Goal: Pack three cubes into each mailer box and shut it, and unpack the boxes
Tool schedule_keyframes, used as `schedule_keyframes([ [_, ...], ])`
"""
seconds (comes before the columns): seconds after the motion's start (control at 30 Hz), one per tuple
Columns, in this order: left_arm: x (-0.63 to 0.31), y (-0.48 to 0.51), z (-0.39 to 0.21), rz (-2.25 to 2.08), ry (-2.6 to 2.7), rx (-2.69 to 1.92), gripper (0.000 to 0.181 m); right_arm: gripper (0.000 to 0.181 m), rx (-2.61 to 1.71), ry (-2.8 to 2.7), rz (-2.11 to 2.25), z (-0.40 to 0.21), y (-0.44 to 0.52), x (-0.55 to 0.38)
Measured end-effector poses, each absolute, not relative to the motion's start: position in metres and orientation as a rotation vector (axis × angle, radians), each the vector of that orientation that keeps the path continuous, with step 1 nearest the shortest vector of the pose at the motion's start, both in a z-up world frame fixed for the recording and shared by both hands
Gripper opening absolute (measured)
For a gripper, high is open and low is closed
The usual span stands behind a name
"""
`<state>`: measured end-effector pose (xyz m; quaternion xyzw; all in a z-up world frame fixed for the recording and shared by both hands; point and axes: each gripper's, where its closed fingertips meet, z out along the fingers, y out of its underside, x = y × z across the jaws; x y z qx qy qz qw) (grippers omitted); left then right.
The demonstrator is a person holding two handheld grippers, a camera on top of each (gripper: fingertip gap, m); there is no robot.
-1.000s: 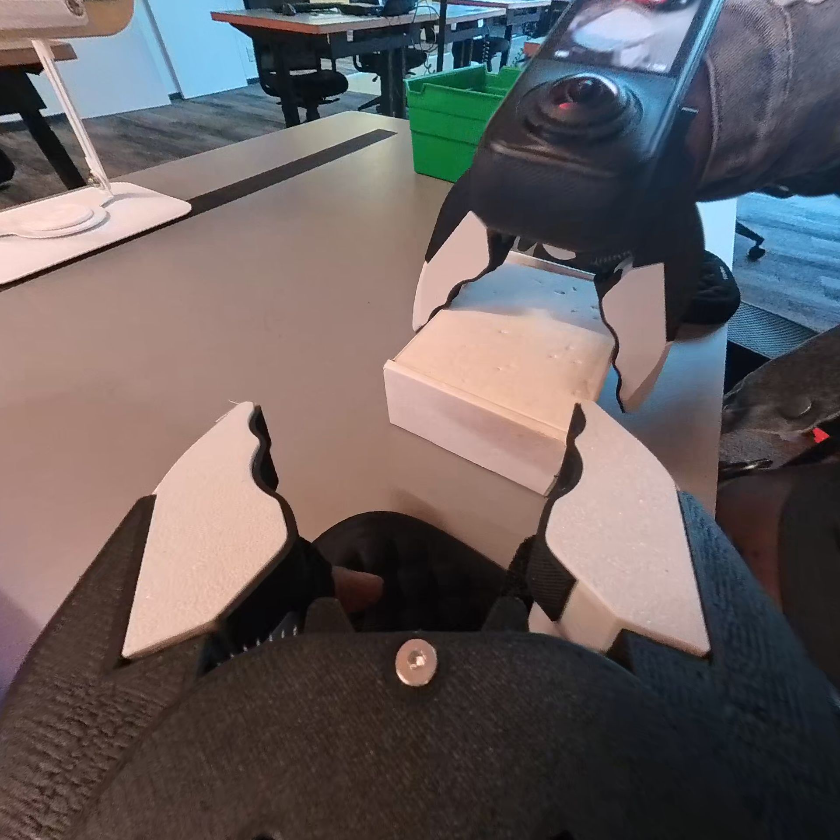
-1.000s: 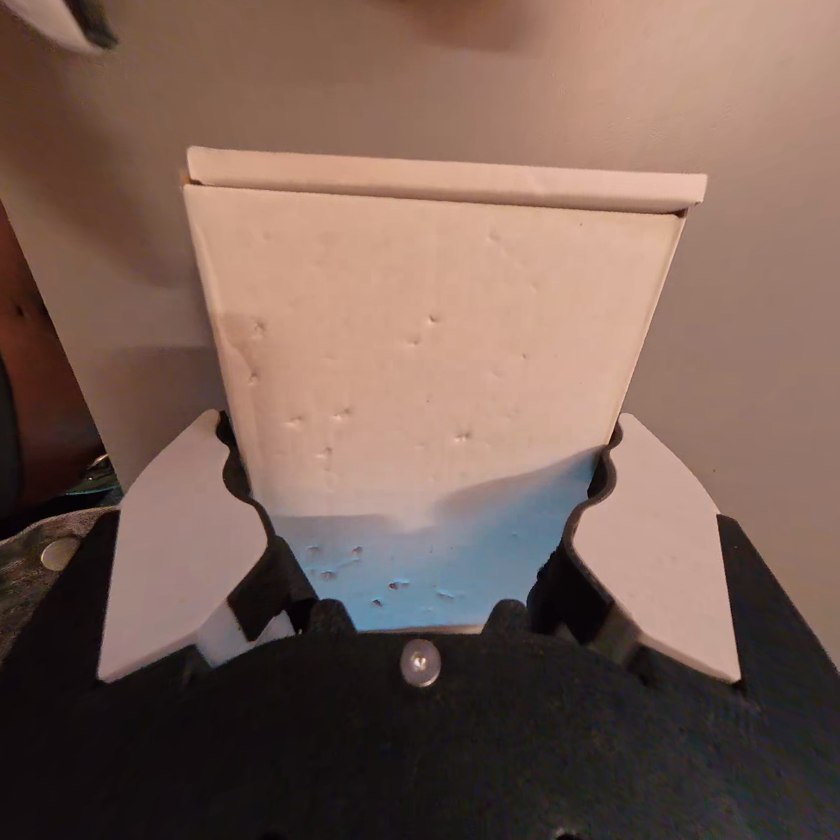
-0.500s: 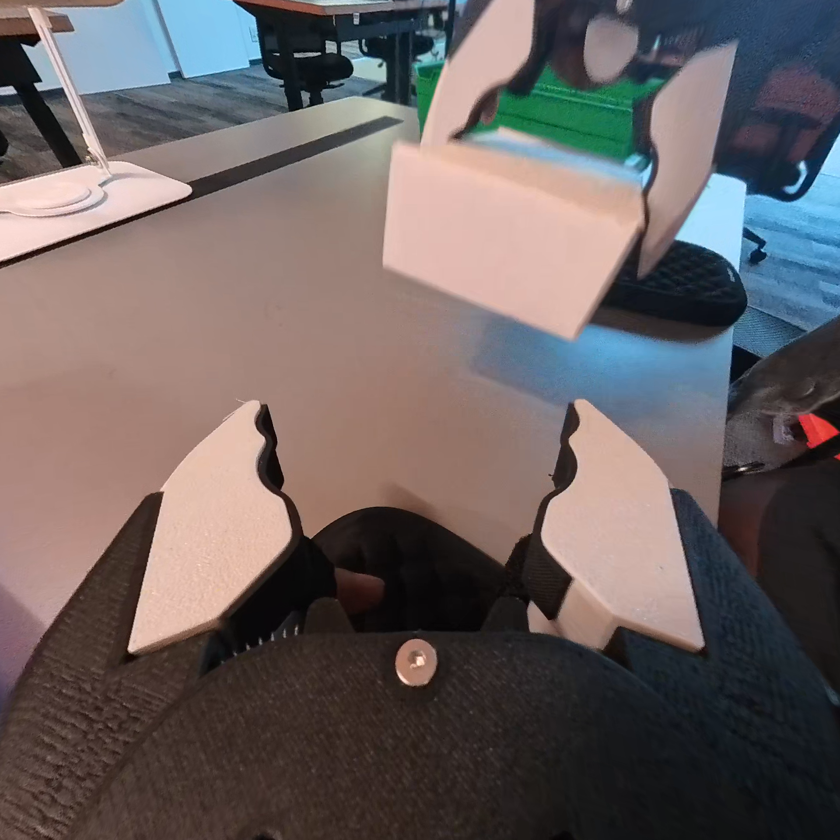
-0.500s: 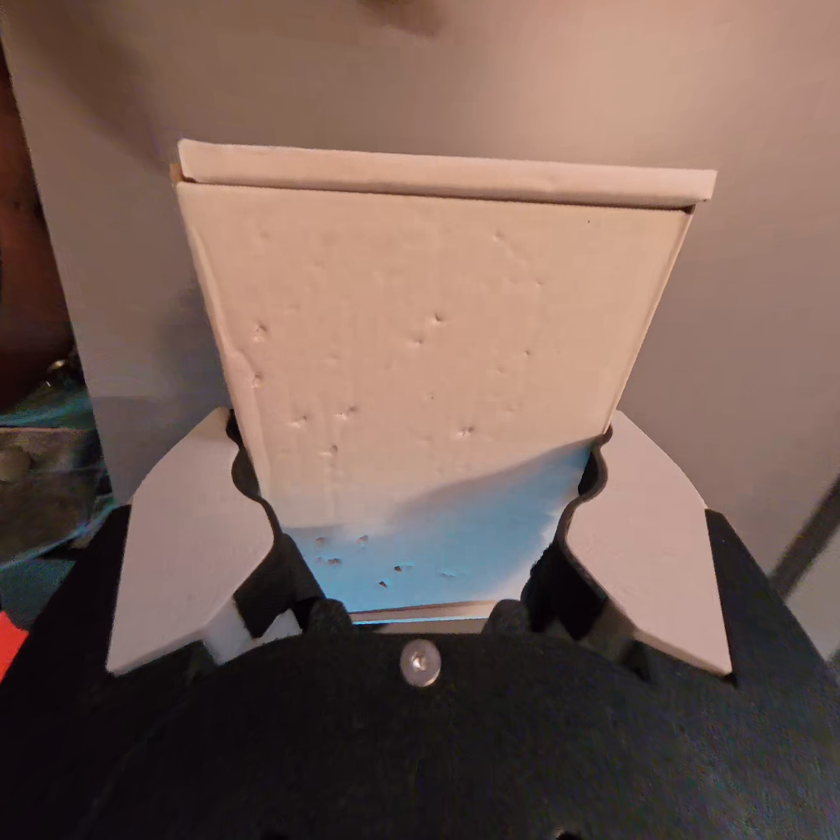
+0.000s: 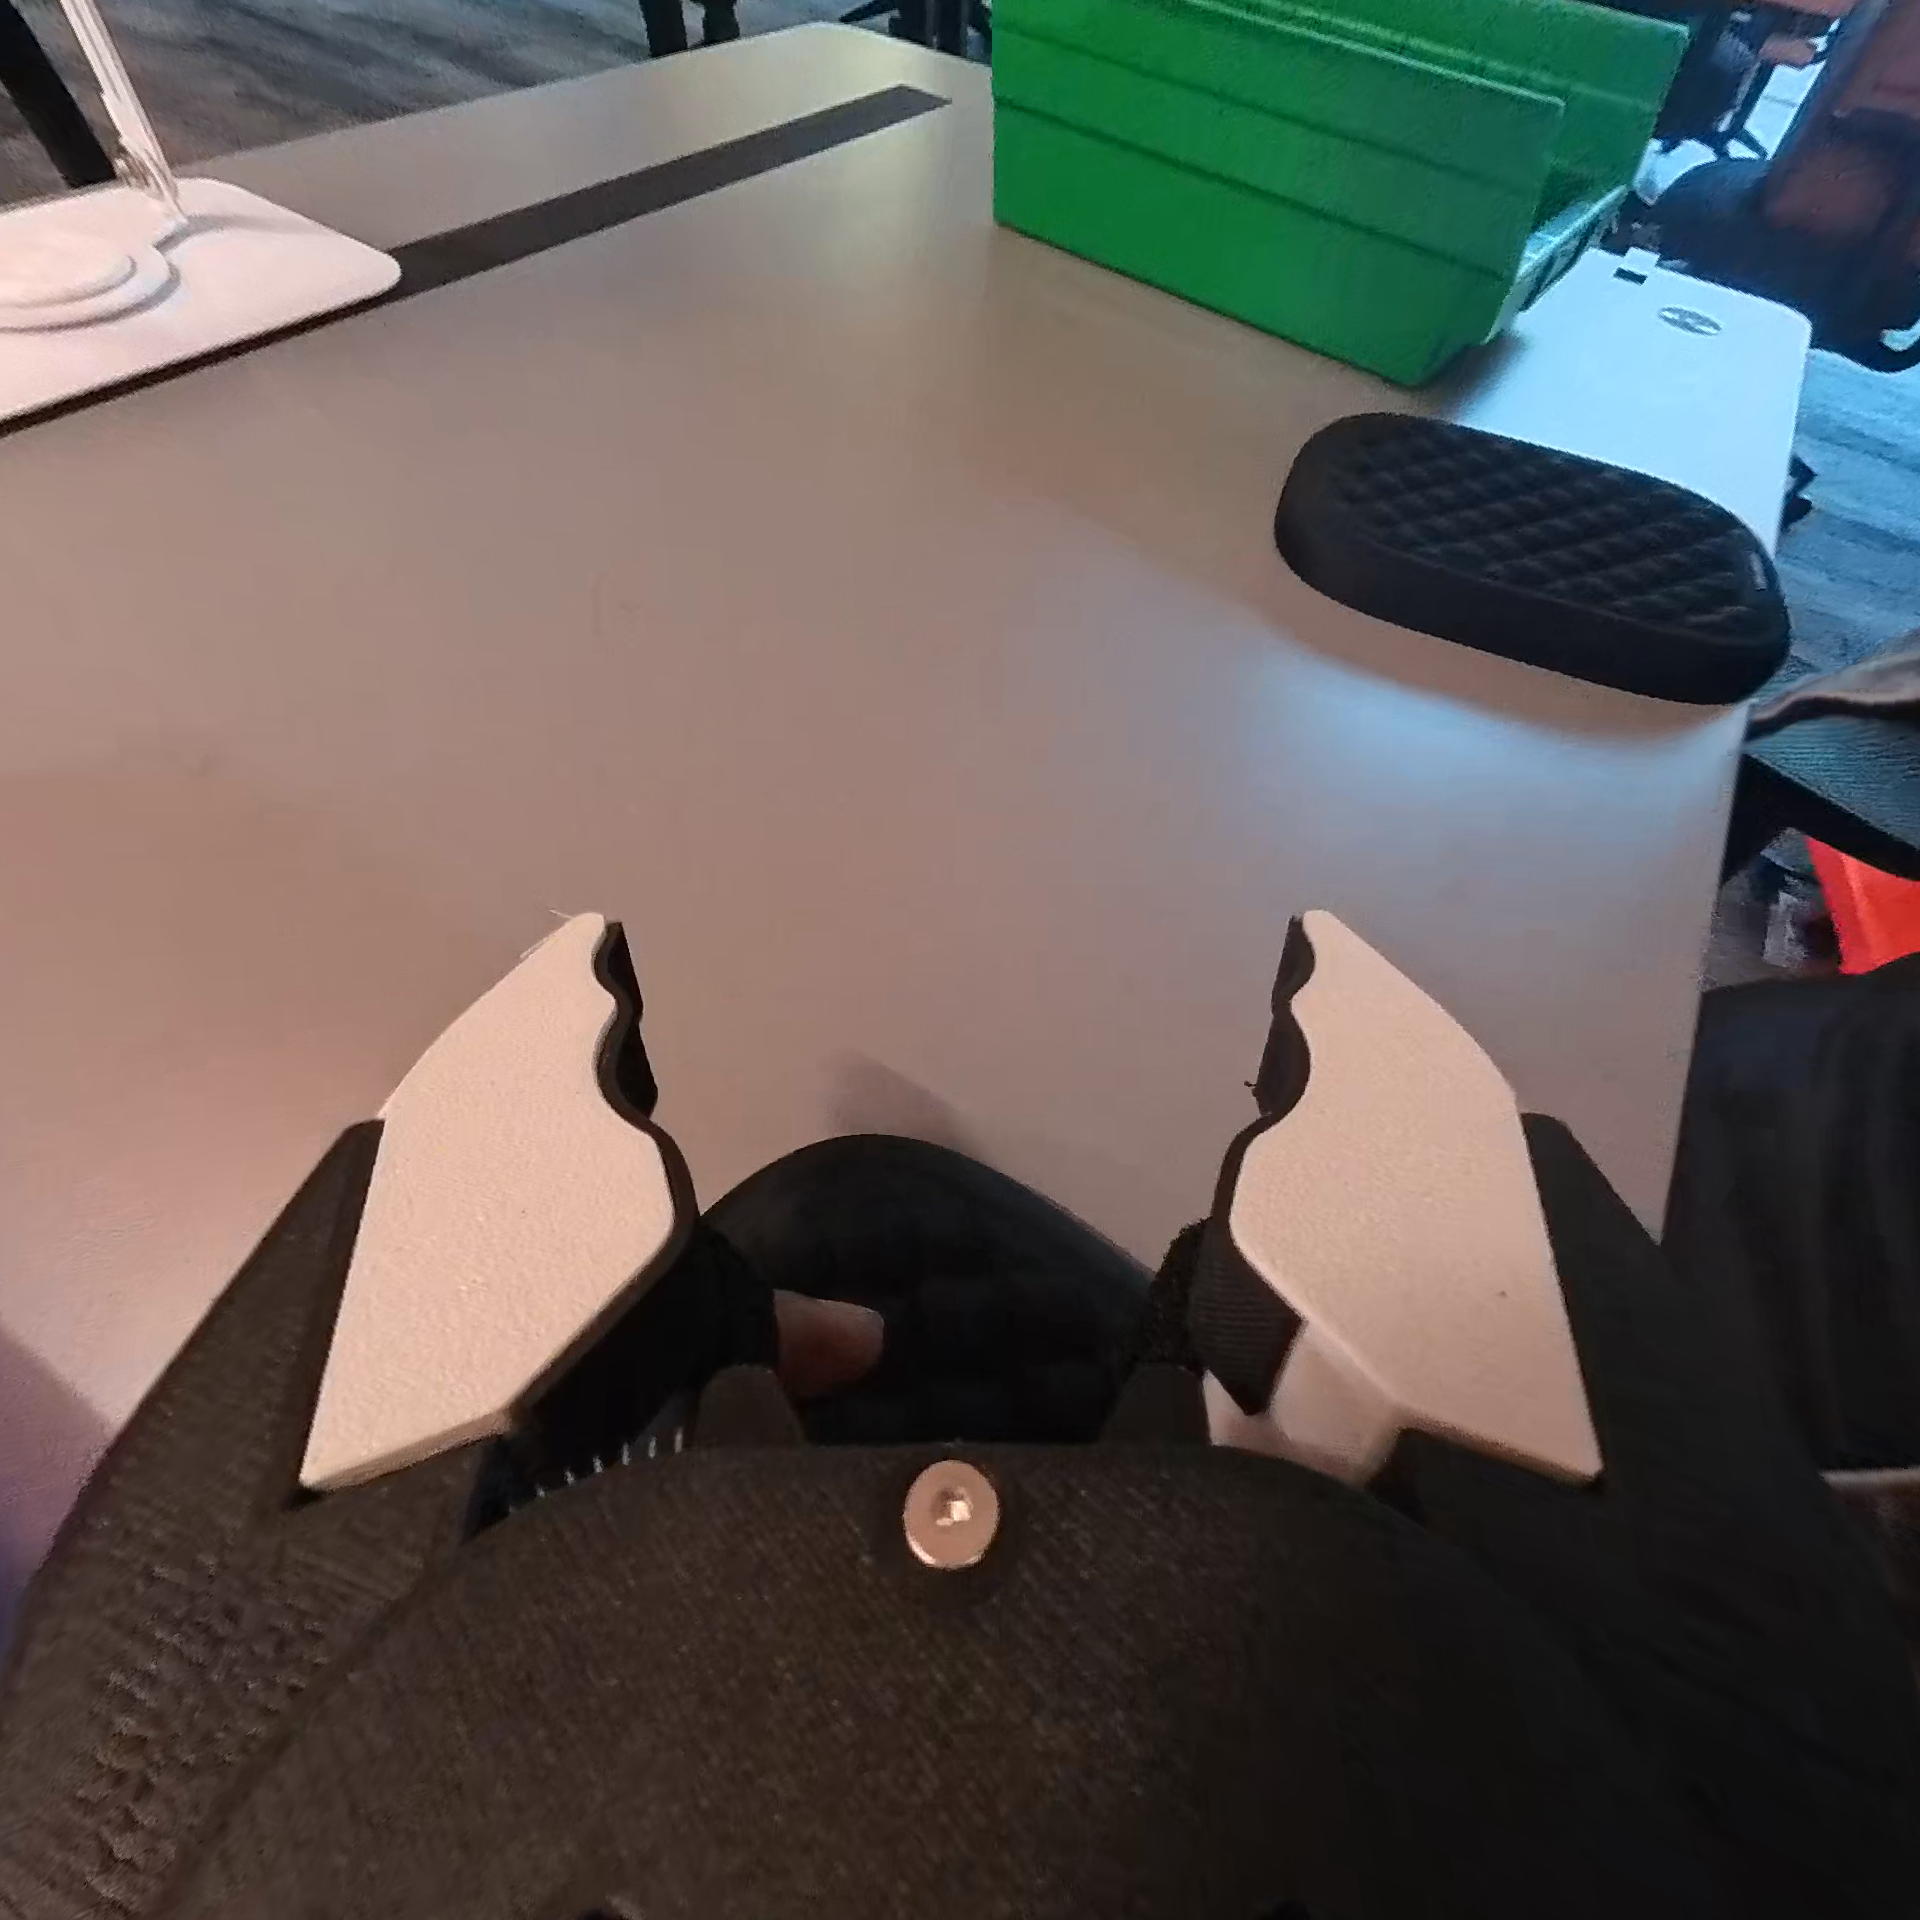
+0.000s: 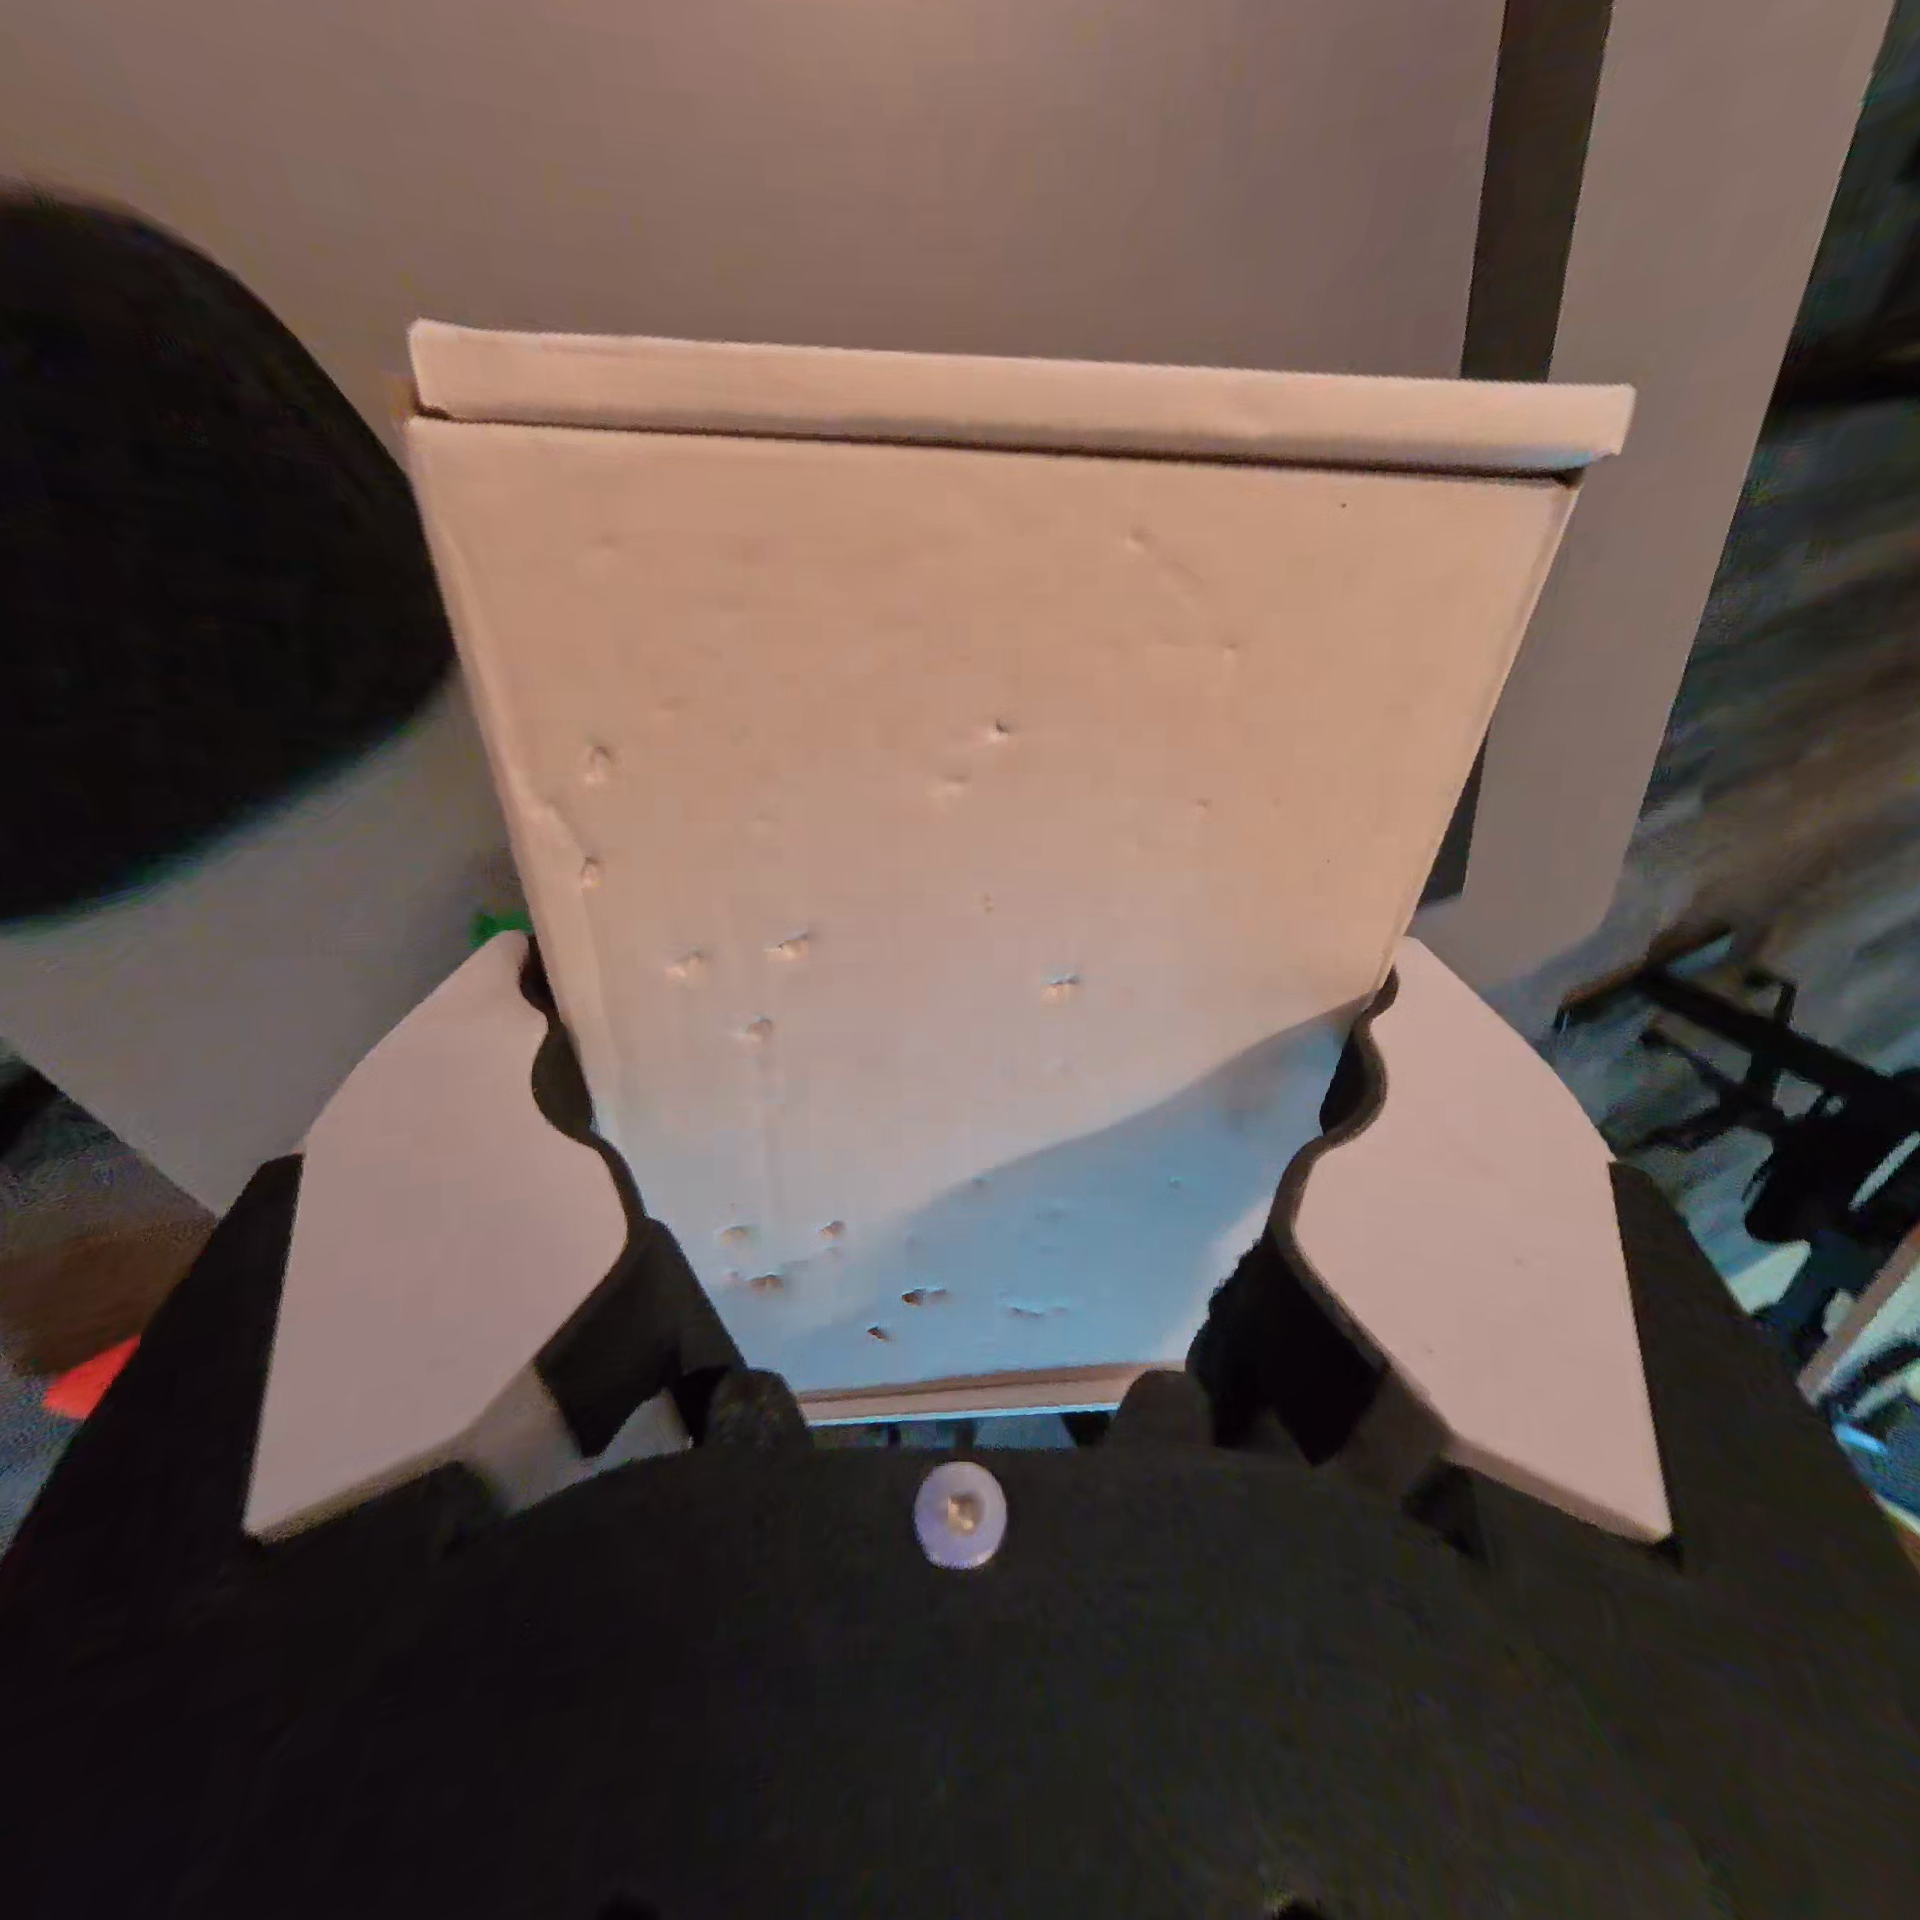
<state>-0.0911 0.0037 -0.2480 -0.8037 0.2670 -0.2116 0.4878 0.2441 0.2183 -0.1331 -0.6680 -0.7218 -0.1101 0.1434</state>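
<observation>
Over the grey table (image 5: 831,582), the left gripper (image 5: 951,997) hovers with jaws spread and nothing between them, probably kept free for the next handling step. Beyond it on the table sit a black pad (image 5: 1527,551) and green bins (image 5: 1278,177). The right gripper (image 6: 956,977) pinches the closed white mailer box (image 6: 987,831) by its side walls, clear above the table's edge, likely so it can be carried aside.

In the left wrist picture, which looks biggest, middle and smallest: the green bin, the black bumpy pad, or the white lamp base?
1. green bin
2. black bumpy pad
3. white lamp base, cut off by the edge; it looks close to the pad, so these two are unsure.
</observation>
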Motion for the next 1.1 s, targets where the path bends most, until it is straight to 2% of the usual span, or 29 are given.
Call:
schedule_keyframes([
  [0.33,-0.096,0.010,-0.256,-0.449,0.617,-2.020,0.114,0.139,-2.024,-2.167,-0.530,-0.189,0.300,0.366],
  [0.73,-0.099,0.014,-0.265,-0.403,0.590,-2.086,0.114,0.139,-1.963,-2.329,-0.447,-0.266,0.329,0.371],
  [1.1,-0.101,0.016,-0.267,-0.412,0.571,-2.109,0.114,0.138,-1.940,-2.415,-0.522,-0.288,0.340,0.381],
])
